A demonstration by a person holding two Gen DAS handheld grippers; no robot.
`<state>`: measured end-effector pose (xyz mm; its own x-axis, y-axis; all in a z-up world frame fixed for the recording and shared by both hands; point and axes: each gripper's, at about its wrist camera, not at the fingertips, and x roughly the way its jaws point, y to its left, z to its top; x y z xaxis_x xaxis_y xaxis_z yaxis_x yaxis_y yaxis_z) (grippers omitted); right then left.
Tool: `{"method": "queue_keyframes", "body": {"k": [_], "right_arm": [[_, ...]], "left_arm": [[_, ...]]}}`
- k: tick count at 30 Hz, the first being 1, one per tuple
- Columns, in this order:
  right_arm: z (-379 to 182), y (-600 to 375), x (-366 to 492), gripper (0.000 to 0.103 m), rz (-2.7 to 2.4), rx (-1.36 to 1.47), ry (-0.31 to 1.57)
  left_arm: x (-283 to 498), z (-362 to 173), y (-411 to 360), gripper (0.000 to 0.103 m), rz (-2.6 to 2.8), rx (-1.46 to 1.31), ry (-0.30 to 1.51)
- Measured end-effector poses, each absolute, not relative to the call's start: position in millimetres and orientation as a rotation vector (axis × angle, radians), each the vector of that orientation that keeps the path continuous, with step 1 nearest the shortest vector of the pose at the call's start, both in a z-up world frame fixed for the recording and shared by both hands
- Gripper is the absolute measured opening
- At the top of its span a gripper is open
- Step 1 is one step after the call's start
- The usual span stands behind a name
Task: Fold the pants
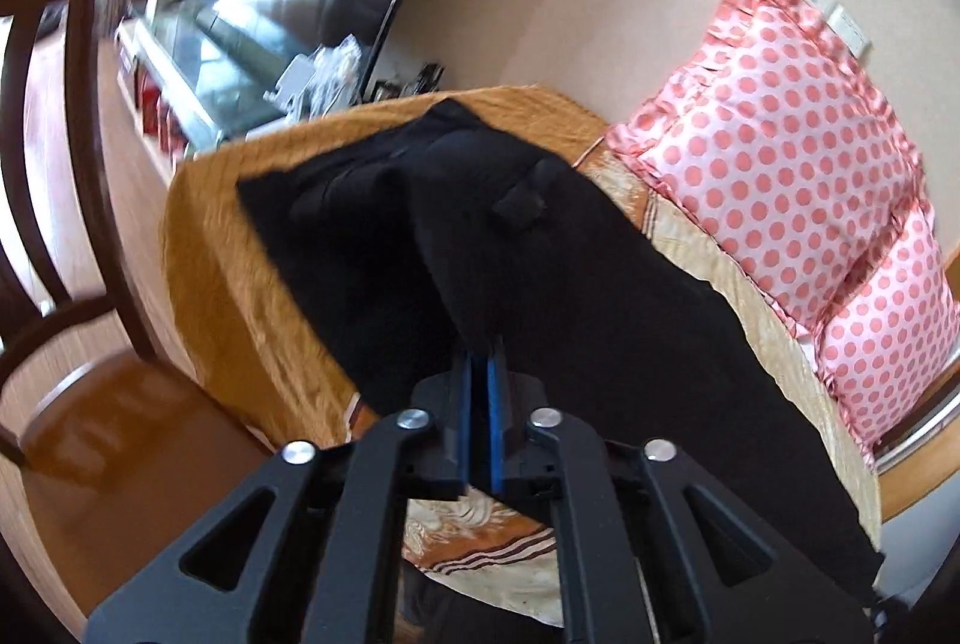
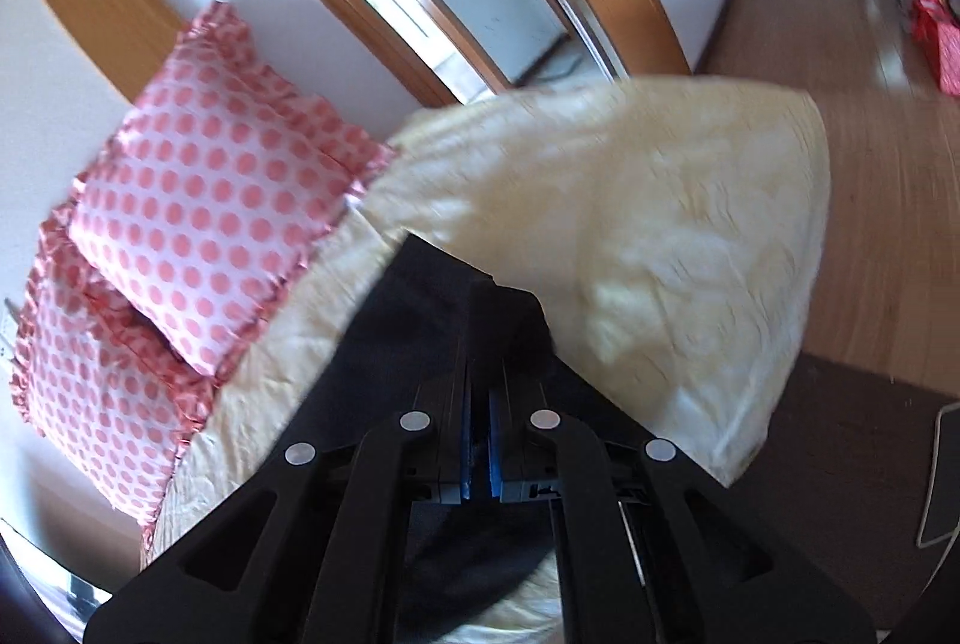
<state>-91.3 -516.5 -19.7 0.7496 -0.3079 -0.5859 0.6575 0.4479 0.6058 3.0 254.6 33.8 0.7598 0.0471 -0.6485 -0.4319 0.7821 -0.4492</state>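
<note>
Pants (image 1: 540,248), black, soft and floppy, lie across the bed (image 1: 240,248), with the left gripper (image 1: 480,350) and right gripper (image 2: 480,302) both pinched tight on their cloth edge, the best place to hold.

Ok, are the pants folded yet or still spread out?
Mid-fold: the black pants are lifted in a ridge, doubled over themselves on the bed, pinched by left gripper and right gripper.

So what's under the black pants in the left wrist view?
The pants lie over the bed's orange cover and cream patterned quilt. The left gripper pinches one edge. Whatever else lies beneath the fabric is covered.
</note>
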Motion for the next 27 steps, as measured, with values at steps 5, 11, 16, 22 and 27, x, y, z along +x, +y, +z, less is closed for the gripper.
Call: {"method": "queue_keyframes", "body": {"k": [5,11,16,22,27], "right_arm": [[-23.4,-515.1,-94.8,0.004,-0.619,0.924,0.437],[-22.3,-513.4,-89.7,0.004,-0.624,0.914,0.443],[-23.0,-514.1,-89.2,0.004,-0.622,0.916,0.441],[-23.2,-512.8,-89.0,0.004,-0.622,0.900,0.444],[-25.7,-513.1,-87.3,0.004,-0.618,0.896,0.447]], "left_arm": [[-18.4,32.4,276.2,0.060,0.338,-0.763,0.541],[12.2,40.0,312.1,0.061,0.245,-0.912,0.574],[44.3,21.4,340.0,0.046,0.196,-1.076,0.660],[41.5,57.0,322.7,0.006,0.334,-0.683,0.599],[54.2,26.1,317.2,0.008,0.422,-0.523,0.730]]}}
